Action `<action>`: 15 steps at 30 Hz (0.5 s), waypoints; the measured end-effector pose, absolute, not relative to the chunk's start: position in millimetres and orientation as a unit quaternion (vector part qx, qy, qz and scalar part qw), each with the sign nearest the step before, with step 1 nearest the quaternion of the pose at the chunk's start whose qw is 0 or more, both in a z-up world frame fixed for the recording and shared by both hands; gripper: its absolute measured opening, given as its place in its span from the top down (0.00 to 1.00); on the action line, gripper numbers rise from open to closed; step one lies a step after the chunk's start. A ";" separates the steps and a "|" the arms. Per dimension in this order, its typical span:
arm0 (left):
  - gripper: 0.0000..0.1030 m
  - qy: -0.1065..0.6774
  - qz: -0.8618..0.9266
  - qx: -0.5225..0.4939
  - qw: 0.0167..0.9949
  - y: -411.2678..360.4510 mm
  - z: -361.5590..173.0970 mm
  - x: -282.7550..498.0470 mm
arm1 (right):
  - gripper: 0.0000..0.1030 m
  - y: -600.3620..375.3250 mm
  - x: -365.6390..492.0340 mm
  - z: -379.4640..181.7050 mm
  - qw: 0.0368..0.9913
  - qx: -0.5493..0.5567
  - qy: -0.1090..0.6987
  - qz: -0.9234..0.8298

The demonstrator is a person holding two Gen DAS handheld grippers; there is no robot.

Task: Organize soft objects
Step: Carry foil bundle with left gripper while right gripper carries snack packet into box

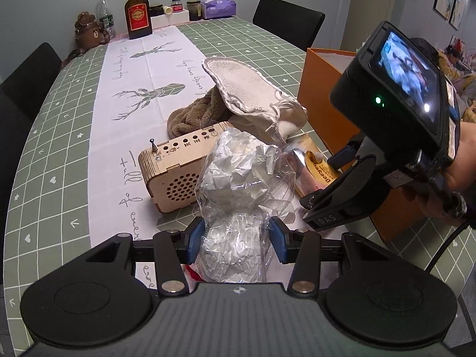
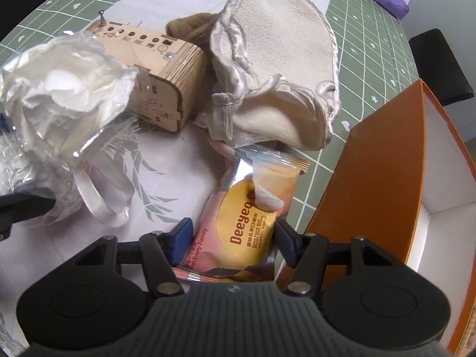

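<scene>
Crinkled clear bag (image 1: 235,184), perhaps foil-filled

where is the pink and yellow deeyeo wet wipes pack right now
In the right wrist view, the pink and yellow wipes pack lies on the table between the right gripper's open fingers, left of the orange box, below the cream slipper.

Both wrist views close, angled down; share wooden radio (image 1: 178,163) (image 2: 160,89), cream mitt (image 1: 253,95) (image 2: 276,68).

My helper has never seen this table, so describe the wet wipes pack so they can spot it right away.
Find the orange box at the table's edge. Flat on the cloth against its outer wall, just below the cream slipper, lies the wet wipes pack, between the right gripper's open fingers. It is the only flat printed packet: pink and yellow, marked Deeyeo, unlike the crinkled clear bag nearby.
</scene>
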State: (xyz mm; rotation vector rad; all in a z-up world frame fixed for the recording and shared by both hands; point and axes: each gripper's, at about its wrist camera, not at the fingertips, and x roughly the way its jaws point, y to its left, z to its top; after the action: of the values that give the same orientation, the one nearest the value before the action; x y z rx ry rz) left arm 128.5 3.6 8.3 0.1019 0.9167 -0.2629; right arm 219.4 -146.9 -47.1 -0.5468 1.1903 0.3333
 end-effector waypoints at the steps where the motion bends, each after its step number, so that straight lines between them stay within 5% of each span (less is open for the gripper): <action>1: 0.48 0.438 -0.127 0.046 0.889 4.0 9.9 128.9 | 0.50 -147.3 218.6 -47.0 0.781 -0.253 0.549 0.154; 7: 0.48 0.421 -0.126 0.032 0.898 7.6 25.4 126.2 | 0.63 -150.0 210.6 -43.1 0.787 -0.257 0.536 0.165; 10: 0.48 0.417 -0.121 0.036 0.900 7.7 30.7 123.3 | 0.77 -150.2 201.9 -35.2 0.794 -0.261 0.522 0.170; 15: 0.48 0.420 -0.117 0.038 0.899 3.4 31.4 119.0 | 0.81 -152.7 190.9 -20.5 0.796 -0.246 0.519 0.192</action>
State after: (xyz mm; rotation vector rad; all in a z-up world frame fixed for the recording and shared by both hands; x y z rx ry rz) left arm 119.0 3.4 31.4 0.0788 0.8683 -0.2426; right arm 190.9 -152.7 -20.5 -0.5285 1.1142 0.4129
